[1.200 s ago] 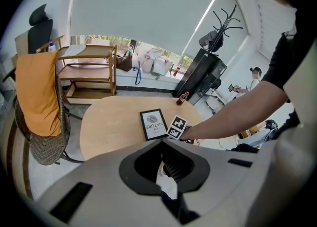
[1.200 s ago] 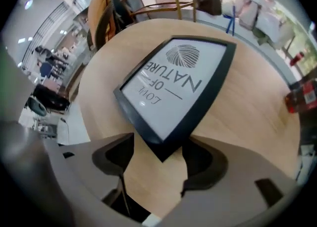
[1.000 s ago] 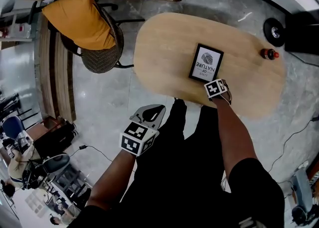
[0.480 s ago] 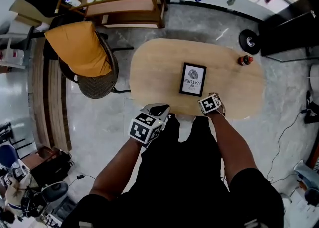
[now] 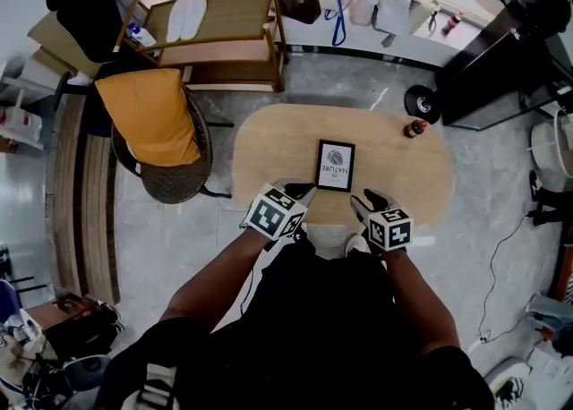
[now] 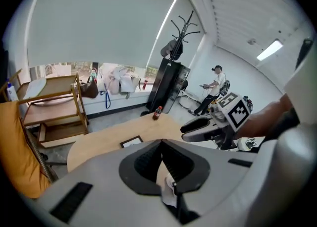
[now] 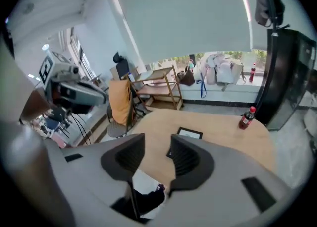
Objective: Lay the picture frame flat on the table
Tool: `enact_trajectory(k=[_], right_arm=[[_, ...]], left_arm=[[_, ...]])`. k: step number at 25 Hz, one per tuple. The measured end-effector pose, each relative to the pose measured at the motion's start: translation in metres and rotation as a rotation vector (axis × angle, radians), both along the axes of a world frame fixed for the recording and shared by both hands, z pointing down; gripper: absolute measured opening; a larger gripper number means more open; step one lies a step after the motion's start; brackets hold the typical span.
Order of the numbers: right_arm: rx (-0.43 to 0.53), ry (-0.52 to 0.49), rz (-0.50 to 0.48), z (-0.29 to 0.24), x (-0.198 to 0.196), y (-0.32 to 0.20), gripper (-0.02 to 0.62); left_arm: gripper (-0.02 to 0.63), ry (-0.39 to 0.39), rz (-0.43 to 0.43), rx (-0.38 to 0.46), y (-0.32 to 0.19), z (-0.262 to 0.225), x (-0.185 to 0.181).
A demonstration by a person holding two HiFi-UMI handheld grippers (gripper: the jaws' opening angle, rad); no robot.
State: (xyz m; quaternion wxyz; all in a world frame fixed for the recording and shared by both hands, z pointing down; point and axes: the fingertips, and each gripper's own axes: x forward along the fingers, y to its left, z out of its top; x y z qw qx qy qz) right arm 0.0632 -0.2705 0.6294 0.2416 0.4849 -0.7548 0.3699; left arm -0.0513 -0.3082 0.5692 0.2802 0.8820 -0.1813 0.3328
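Lying flat on the bench (image 5: pixel 269 144) is the frame (image 5: pixel 336 166). Left claw (image 5: pixel 298 191), at its 7 o'clock: closed, empty. Right claw (image 5: pixel 369 200), 5 o'clock: half open, lately closing, empty.

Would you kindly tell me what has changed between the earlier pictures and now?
The right gripper drew back from the picture frame, its jaws just closing partway with nothing between them. The left gripper came up beside it. The frame stays flat on the table.
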Motion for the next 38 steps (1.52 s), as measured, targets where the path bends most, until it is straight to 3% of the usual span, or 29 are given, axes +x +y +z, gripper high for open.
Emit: enact_trajectory(k=[2, 4, 7, 15, 22, 27, 31, 38], right_arm=[[0.063, -0.070, 0.039, -0.035, 0.002, 0.008, 0.064], [0.114, -0.131, 0.057, -0.064, 0.006, 0.022, 0.022], [0.171, -0.178, 0.027, -0.097, 0.011, 0.047, 0.011], [0.309, -0.184, -0.116, -0.153, 0.030, 0.117, 0.002], [0.341, -0.257, -0.078, -0.162, 0.058, 0.202, 0.002], [0.360, -0.281, -0.109, -0.166, 0.065, 0.239, 0.002], [0.379, -0.283, -0.123, -0.174, 0.061, 0.255, 0.002], [0.379, -0.270, -0.098, -0.178, 0.046, 0.251, 0.002]], left_arm=[[0.005, 0.036, -0.009, 0.028, 0.010, -0.014, 0.007], [0.005, 0.069, -0.027, 0.043, 0.026, -0.029, 0.013], [0.005, 0.116, -0.057, 0.062, 0.052, -0.053, 0.020], [0.005, 0.169, -0.178, 0.150, 0.121, -0.093, 0.051], [0.005, 0.151, -0.235, 0.192, 0.215, -0.100, 0.057], [0.005, 0.130, -0.276, 0.193, 0.261, -0.100, 0.063], [0.005, 0.110, -0.245, 0.222, 0.276, -0.110, 0.062], [0.005, 0.131, -0.212, 0.266, 0.254, -0.131, 0.054]])
